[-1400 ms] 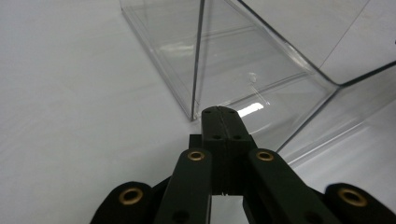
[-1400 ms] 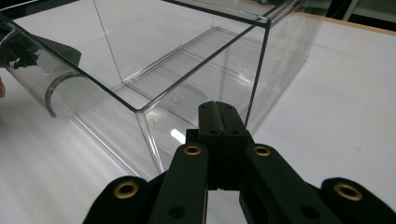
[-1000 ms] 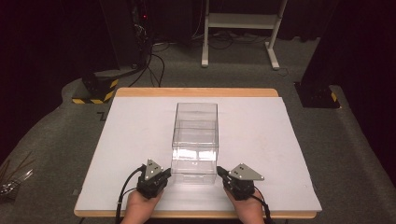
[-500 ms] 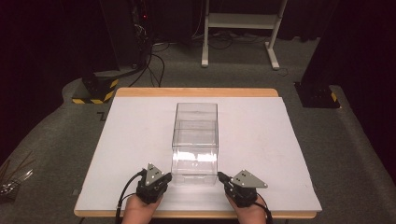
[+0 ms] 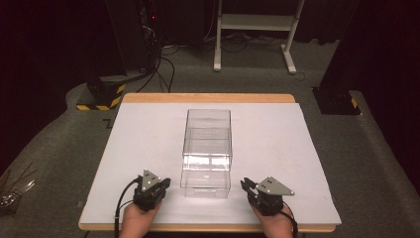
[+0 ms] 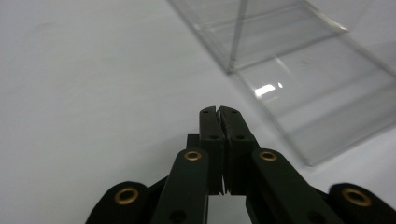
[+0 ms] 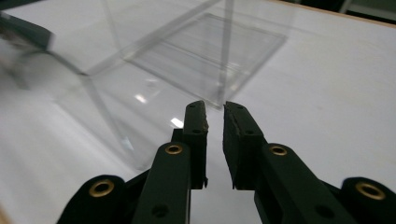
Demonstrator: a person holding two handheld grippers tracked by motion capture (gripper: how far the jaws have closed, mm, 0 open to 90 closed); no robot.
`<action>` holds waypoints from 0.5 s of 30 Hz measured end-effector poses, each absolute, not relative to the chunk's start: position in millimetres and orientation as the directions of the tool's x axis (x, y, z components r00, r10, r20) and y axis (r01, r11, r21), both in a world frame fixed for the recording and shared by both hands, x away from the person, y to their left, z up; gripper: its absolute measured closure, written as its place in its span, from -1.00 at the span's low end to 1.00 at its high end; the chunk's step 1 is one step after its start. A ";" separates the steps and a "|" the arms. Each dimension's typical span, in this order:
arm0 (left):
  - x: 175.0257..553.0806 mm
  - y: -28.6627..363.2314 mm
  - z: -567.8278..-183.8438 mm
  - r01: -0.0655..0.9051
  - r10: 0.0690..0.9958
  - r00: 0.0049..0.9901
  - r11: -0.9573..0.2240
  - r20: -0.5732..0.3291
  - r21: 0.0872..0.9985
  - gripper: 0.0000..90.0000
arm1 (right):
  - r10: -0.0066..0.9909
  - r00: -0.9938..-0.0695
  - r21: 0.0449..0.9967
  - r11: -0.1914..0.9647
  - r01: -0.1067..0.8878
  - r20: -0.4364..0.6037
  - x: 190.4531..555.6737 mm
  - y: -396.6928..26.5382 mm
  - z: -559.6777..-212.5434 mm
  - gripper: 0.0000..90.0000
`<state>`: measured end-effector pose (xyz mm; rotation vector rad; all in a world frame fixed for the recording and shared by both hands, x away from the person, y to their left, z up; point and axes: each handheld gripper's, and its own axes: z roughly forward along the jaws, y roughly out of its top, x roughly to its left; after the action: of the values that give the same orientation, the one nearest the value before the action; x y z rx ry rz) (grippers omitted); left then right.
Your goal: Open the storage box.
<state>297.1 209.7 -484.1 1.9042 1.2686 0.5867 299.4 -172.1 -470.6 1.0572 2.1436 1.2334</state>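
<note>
Your left gripper (image 5: 165, 183): jaws pressed together, nothing btwn them, sitting low over the white table sheet (image 5: 143, 144). Tall clear plastic rectangular box (image 5: 207, 151) stands just to its right, not touching. Your right gripper (image 5: 245, 184): jaws a narrow slit apart, empty. Same box is just left of it, near corner ahead of the tips, small gap. Box sits btwn both grippers.

Black claw (image 6: 219, 112) with brass-coloured rivets, grey plate.

Bright white table (image 5: 148, 148), dark dim surroundings, glare on clear box (image 5: 207, 153), blurred close-ups
</note>
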 end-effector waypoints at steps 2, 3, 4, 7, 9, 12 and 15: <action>301.1 222.7 -484.1 0.570 0.930 0.365 -0.193 -0.036 0.799 0.94 | 0.815 -0.579 0.858 0.300 0.417 -0.004 308.1 -183.1 -474.9 0.73; 302.8 229.1 -484.1 0.569 0.937 0.349 -0.188 -0.028 0.801 0.92 | 0.825 -0.565 0.852 0.298 0.432 -0.002 312.1 -188.1 -477.0 0.72; 304.8 237.2 -484.3 0.570 0.944 0.329 -0.181 -0.021 0.802 0.92 | 0.832 -0.554 0.846 0.297 0.443 -0.002 315.9 -193.1 -478.9 0.71; 309.4 254.0 -485.3 0.579 0.957 0.289 -0.163 -0.014 0.799 0.86 | 0.854 -0.520 0.834 0.293 0.467 -0.009 325.7 -205.9 -483.3 0.68; 313.1 265.0 -487.5 0.587 0.966 0.258 -0.163 0.008 0.793 0.83 | 0.868 -0.497 0.824 0.288 0.488 -0.010 331.0 -213.1 -485.5 0.64; 318.4 279.0 -492.1 0.601 0.973 0.227 -0.178 0.047 0.779 0.75 | 0.887 -0.461 0.810 0.281 0.514 -0.015 336.5 -221.2 -488.5 0.57; 323.1 286.5 -498.1 0.619 0.975 0.208 -0.192 0.078 0.761 0.65 | 0.906 -0.423 0.795 0.280 0.539 -0.032 340.3 -228.6 -492.2 0.42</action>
<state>323.1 286.5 -498.1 1.8931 1.4769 0.7732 340.3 -228.6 -492.2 1.2940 2.0677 0.9972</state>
